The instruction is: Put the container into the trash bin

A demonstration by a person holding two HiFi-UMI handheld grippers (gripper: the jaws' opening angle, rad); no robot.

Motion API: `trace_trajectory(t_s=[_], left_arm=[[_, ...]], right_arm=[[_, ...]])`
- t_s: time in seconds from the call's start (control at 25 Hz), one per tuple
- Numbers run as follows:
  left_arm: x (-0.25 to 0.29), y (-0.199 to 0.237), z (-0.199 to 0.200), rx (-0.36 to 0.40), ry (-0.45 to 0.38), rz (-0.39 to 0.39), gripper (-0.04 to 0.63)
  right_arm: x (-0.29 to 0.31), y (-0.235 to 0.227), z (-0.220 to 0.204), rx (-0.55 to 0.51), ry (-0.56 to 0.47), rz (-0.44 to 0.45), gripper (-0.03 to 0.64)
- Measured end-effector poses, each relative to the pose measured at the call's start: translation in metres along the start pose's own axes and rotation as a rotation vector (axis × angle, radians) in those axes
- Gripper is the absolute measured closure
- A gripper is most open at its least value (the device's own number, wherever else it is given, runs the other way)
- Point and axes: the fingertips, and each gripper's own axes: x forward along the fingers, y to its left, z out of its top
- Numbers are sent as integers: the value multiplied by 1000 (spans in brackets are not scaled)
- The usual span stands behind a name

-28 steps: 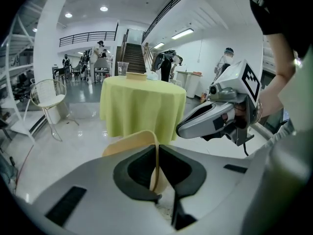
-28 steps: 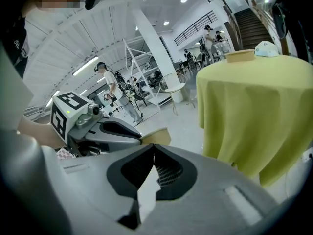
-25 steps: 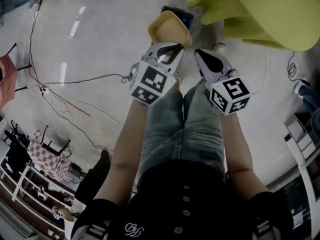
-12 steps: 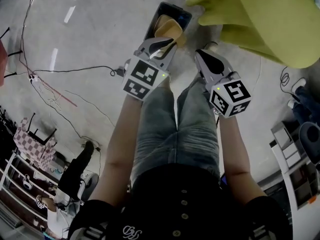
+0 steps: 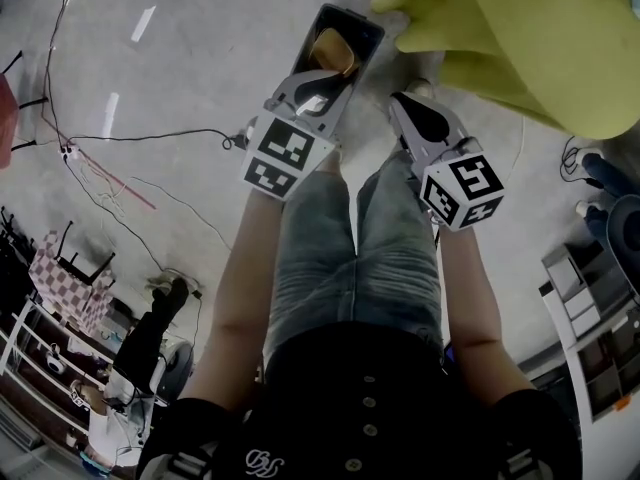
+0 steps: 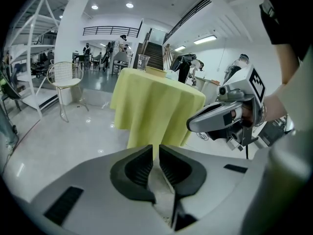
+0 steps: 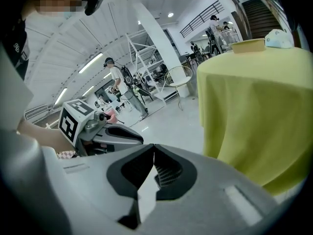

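Grey floor (image 5: 200, 58) is seen across most of the head view, with a thin cable (image 5: 150, 138) run over it at left. A surface draped in yellow cloth (image 5: 540, 38) is seen at upper right. A dark rectangular trash bin (image 5: 350, 20) is stood on the floor just left of that cloth, straight ahead of the person's jeans (image 5: 360, 258).

The left claw (image 5: 330, 76) is held over the near edge of the bin's mouth and pointed down into it. It is clamped on the container (image 5: 335, 50), a small tan tub. The tub is gripped by its near rim, sits just beyond the claw tips and is tilted inside the bin's opening. Whether the bin's inside is touched by the tub cannot be told. In the left gripper view only a narrow slit is shown between the jaws, and the tub is hidden below the claw body.

The right claw (image 5: 408, 103) is held just right of the bin, near the cloth's edge and apart from the container. Its jaws are pressed together in the right gripper view and nothing is held between them.
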Motion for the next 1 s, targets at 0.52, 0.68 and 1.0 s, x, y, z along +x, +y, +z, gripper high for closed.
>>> trace_trajectory(t_s=[0.52,0.68,1.0], left_arm=[[-24,-36,71,-6,-143,-67,568],[-40,-61,100,-36,-214,-151,569],[-74,-66,152,-49,-315,-118,569]], right_arm=[[-42,-12,67,-40,-138,-30,612],[-57,-2,92,-47,-169,25,612],[-73,44,134,-68,-151,187,612]])
